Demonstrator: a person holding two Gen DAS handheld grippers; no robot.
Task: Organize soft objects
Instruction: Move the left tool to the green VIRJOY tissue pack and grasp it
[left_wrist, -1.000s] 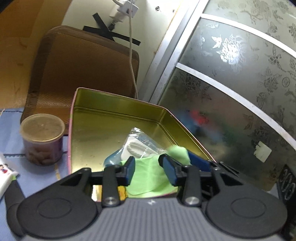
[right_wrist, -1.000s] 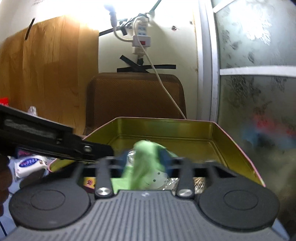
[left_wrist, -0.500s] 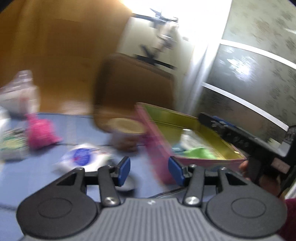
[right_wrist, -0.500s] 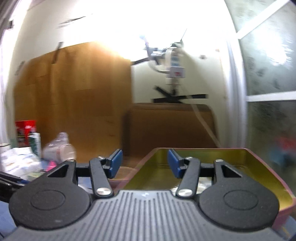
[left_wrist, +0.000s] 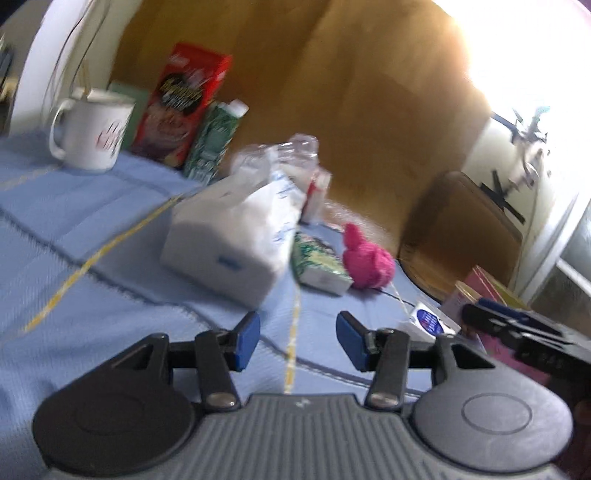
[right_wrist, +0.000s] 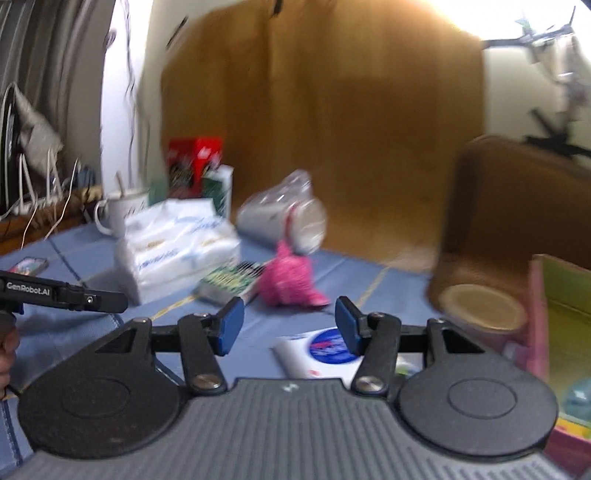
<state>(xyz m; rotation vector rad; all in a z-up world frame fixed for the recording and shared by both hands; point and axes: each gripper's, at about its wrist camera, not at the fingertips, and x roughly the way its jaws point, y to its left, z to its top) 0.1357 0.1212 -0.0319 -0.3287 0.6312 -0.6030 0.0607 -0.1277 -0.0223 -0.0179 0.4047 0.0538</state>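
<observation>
A pink knitted soft toy (left_wrist: 367, 260) (right_wrist: 290, 278) lies on the blue cloth, beside a green-patterned packet (left_wrist: 319, 264) (right_wrist: 231, 282). A white tissue pack (left_wrist: 236, 236) (right_wrist: 177, 240) lies left of them. A pink tin with a gold inside (right_wrist: 561, 295) (left_wrist: 487, 284) stands at the right. My left gripper (left_wrist: 299, 339) is open and empty above the cloth, short of the tissue pack. My right gripper (right_wrist: 288, 328) is open and empty, in front of the pink toy and over a white packet with a blue logo (right_wrist: 321, 350) (left_wrist: 428, 321).
A white mug (left_wrist: 92, 129), a red box (left_wrist: 184, 107) and a green carton (left_wrist: 214, 140) stand at the back left. A clear plastic bag (right_wrist: 284, 218) lies behind the toy. A lidded jar (right_wrist: 480, 310) stands by the tin. A brown chair (right_wrist: 517, 206) is behind.
Both grippers have swung left, away from the tin and toward the items on the cloth. The right gripper let go of the green cloth, which stayed in the tin, and both now stand open.
</observation>
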